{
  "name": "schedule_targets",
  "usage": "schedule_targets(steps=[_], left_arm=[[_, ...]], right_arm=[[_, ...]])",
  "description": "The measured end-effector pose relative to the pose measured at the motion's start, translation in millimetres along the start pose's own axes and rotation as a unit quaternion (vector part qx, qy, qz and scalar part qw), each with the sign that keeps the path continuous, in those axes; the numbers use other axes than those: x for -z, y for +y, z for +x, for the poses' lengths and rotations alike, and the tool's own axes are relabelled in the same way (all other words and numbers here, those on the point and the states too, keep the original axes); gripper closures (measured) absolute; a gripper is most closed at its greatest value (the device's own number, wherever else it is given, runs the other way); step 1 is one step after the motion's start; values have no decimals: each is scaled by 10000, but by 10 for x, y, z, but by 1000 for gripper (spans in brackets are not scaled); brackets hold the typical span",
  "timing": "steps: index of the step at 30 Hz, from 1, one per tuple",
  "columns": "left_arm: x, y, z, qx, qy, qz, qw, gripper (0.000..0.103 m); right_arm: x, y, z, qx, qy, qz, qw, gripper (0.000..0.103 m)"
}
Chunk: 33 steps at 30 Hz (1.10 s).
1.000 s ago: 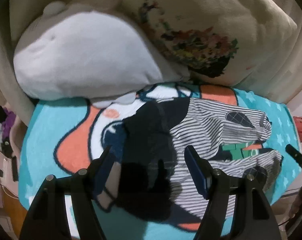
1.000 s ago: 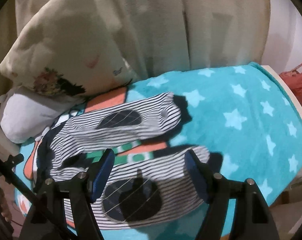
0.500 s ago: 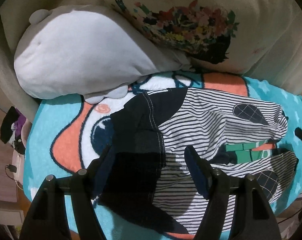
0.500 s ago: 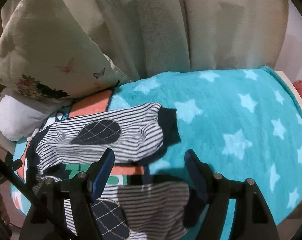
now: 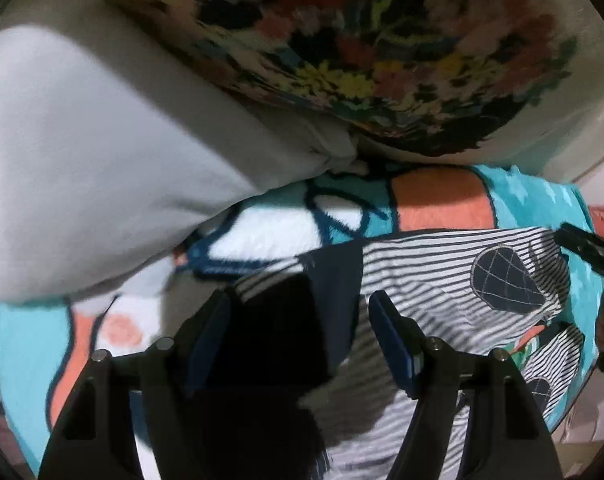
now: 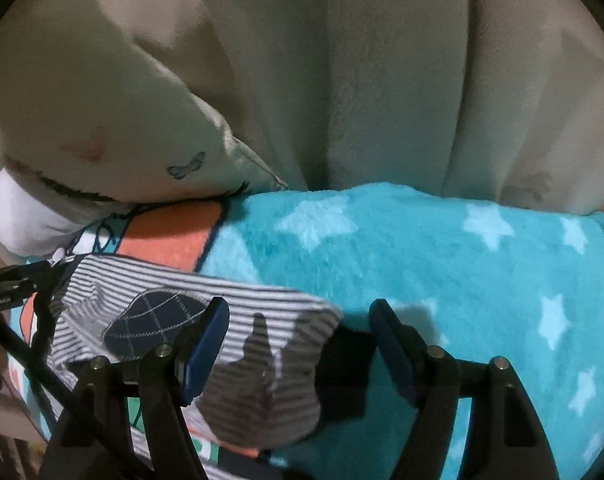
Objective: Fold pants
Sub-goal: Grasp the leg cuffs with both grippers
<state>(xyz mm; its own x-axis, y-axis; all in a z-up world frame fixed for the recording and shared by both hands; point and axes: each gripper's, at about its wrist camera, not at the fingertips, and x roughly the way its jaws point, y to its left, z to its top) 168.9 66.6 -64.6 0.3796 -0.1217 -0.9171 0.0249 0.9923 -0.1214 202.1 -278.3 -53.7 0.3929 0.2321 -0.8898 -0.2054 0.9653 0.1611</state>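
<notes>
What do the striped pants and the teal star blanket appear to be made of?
Striped pants: looks like thin knit cotton jersey, matte; it drapes limp and wrinkles softly, with stitched dark patches. Teal star blanket: likely plush fleece; a fuzzy raised nap shows. Fibre content cannot be confirmed.

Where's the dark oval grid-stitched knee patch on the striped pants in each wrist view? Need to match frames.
Left wrist: the dark oval grid-stitched knee patch sits right of centre, on the far leg of the striped pants, past the open left gripper.
Right wrist: the patch sits lower left, just left of the open right gripper.
Shared landmark: the orange block on the turquoise fleece blanket.
</notes>
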Motion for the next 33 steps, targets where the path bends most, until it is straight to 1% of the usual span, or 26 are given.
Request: schedule_targets(steps=[3,8,10,12,13,14,15,16,17,18,19,21,24,25,26,30,33], left_arm=[[-37,-18,140,17,108,218,9997,32],[-95,-35,299,69,221,493,9985,32],[-123,-73,358,36,329,697,9970,32],[-134,-121,388,-6,364,888,9954,32],[-138,-144,397,-41,397,972,9945,32],[-142,-165,397,-60,427,1037,9937,41],[-147,-195,375,9,445,1128,9926,49],[-151,-230,356,71,445,1159,9922,72],[-157,-242,337,98,463,1156,9922,94],[-164,-250,324,91,481,1147,9922,95],[-167,-262,303,72,441,1153,9923,95],[-170,-275,273,39,387,1109,9931,96],[-120,-282,136,-14,209,1043,9943,97],[-90,-293,70,-47,137,1050,9944,97],[-54,-208,-35,-58,87,1064,9943,97],[15,-218,-319,-113,-231,1102,9936,97],[110,-252,-593,-155,-542,1139,9919,97]], right_arm=[[-47,-44,146,-22,173,30,9998,26],[-73,-2,342,261,394,-239,9986,26],[-76,1,415,283,499,-259,9980,24],[-76,19,432,293,487,-271,9980,24],[-80,38,430,262,498,-288,9980,29],[-83,57,426,219,508,-299,9980,35],[-84,83,406,181,511,-334,9980,60],[-88,114,390,95,539,-398,9977,84],[-93,138,378,-74,615,-400,9973,91],[-97,155,360,-165,642,-347,9972,93],[-98,178,339,-160,623,-342,9973,94],[-102,231,280,-142,538,-382,9977,95],[-114,262,136,-157,379,-263,9988,95],[-118,267,75,-162,313,-217,9991,95],[-127,275,41,-165,273,-195,9993,95],[-113,308,-141,-133,70,-164,9998,95],[-65,338,-334,-111,-103,-135,9998,95]])
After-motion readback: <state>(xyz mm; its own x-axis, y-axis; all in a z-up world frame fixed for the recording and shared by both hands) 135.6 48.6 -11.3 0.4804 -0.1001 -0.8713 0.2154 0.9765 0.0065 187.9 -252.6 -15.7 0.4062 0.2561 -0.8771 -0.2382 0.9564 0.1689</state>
